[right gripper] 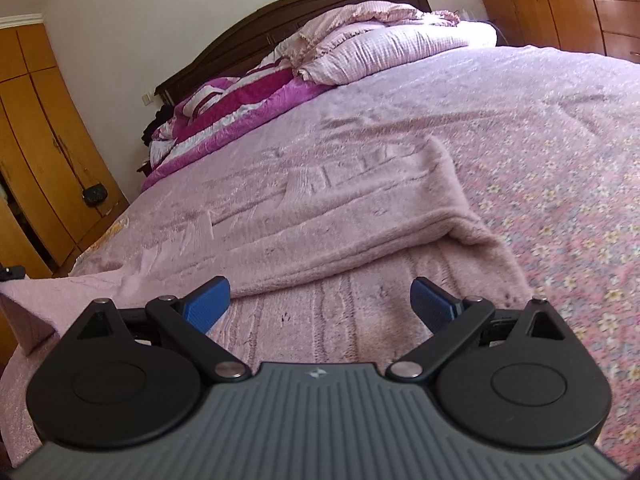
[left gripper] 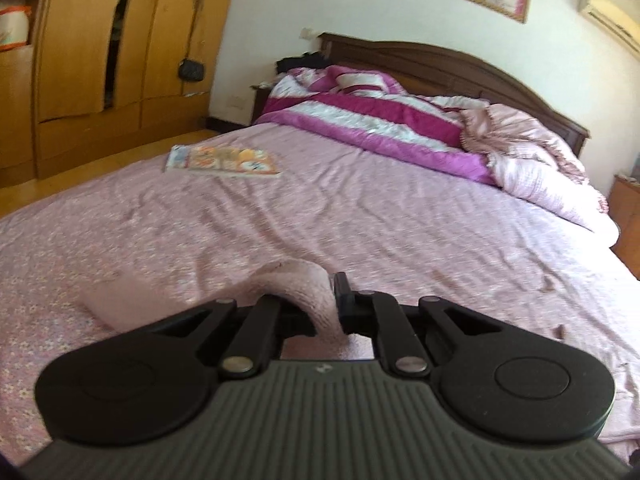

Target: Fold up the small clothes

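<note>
Now left tool (left gripper: pixel 326 312) pinches pink garment (left gripper: pixel 296 292) (right splayed)

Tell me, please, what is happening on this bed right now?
A person is folding a fuzzy pink garment on the bed with a handheld tool in each hand. The left tool is shut on a lifted edge of the garment. The right tool is open and holds nothing, just above the cloth. One layer already lies doubled over. A book lies farther up the bed.

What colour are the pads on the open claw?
Blue. The right claw has blue ribbed pads, seen best in the right wrist view.
</note>
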A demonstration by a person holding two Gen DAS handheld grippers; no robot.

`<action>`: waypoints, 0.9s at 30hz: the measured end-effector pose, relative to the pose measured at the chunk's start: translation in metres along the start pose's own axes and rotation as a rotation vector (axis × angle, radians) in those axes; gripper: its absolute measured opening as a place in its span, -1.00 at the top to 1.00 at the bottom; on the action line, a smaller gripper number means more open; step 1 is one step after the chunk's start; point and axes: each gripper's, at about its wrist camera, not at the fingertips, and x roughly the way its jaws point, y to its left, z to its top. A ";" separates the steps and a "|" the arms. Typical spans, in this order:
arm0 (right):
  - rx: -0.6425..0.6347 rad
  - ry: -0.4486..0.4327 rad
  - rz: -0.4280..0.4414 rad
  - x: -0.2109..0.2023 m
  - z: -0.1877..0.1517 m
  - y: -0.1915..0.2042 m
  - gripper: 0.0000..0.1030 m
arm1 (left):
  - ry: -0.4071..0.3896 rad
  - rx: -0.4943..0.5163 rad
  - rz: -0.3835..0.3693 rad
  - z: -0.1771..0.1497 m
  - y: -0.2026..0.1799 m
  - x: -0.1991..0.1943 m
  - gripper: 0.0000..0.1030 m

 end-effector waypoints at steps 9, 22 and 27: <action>0.006 0.003 0.018 -0.004 -0.003 -0.002 -0.94 | -0.006 0.075 -0.133 -0.014 -0.067 -0.009 0.82; 0.001 0.038 0.016 0.002 -0.007 -0.003 -0.94 | 0.252 0.127 -0.225 -0.088 -0.088 0.021 0.72; -0.056 0.055 0.048 0.001 -0.004 0.020 -0.94 | 0.320 0.171 -0.158 -0.090 -0.079 0.005 0.14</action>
